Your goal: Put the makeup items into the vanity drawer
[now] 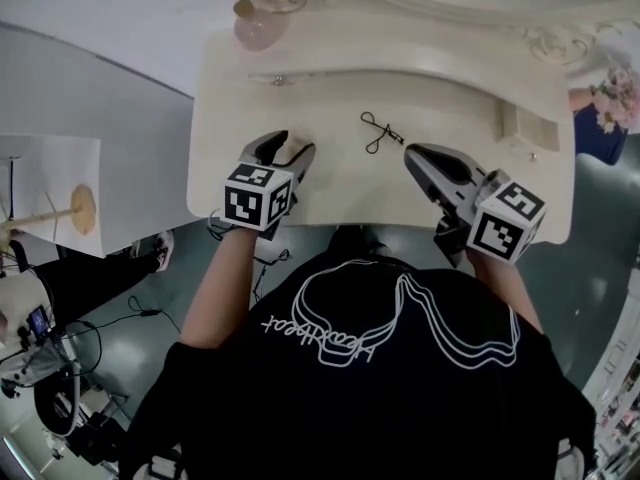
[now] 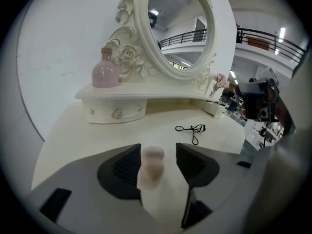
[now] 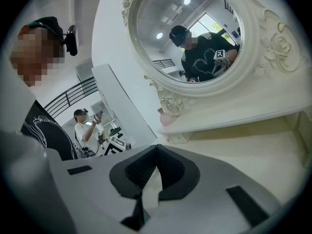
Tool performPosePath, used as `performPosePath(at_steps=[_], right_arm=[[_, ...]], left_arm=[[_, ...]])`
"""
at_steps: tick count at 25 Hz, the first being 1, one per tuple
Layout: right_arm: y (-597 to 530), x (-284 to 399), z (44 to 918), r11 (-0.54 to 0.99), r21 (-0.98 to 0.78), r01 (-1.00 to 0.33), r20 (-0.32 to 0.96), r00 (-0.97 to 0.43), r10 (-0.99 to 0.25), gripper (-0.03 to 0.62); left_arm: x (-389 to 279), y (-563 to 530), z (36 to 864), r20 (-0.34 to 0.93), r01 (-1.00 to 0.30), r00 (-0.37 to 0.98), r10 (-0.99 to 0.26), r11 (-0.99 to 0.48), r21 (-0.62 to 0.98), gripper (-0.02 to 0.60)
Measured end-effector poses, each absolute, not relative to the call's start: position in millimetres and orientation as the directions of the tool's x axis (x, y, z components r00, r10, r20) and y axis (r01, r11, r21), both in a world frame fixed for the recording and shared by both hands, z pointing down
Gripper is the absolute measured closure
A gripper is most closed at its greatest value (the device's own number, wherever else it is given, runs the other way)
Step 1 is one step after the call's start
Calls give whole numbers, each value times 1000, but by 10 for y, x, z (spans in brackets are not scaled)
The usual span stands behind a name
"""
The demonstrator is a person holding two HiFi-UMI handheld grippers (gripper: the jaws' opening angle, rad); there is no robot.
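The head camera looks steeply down from above onto the table (image 1: 330, 183). The left tool's (image 2: 158, 152) camera sits low and close over that table, facing the mirror (image 2: 175, 28). The right tool's (image 3: 156, 152) camera looks up at the same mirror from the other side.

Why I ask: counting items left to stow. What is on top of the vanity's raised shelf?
A pink glass bottle stands at the cream raised shelf's left end, beside the oval mirror's carved cream frame. Anything behind that frame is covered.
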State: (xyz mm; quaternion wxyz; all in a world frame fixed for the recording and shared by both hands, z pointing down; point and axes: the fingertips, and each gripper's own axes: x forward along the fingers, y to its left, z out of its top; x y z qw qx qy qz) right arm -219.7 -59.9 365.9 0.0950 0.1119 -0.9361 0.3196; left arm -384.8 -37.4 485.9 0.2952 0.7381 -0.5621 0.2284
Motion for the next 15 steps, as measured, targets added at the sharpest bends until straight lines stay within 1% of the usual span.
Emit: performPosePath(at_steps=[6,11,13,15], right_arm=[[-654,-2235,3746,749,-595,-291,258,-952,-165,588],[-733,-2233,3781,736,-602,-309,258,-948,-187,588],[-753,-2247,3786,736,-601,-313,256,-947,-193,588],[-763,-2272,3775,738,-598,-313,253,-947,-196,588]], left_arm=[[-3858,-359,5091,708,-959,282,-647,-210,190,366],[-3885,-341,5171,738,-963,265,-621,-213,166,399],[-3908,-335,5190,749,-966,254,-612,-202,162,428],[-3916,-325,5198,752,-966,257,-608,-192,175,431]])
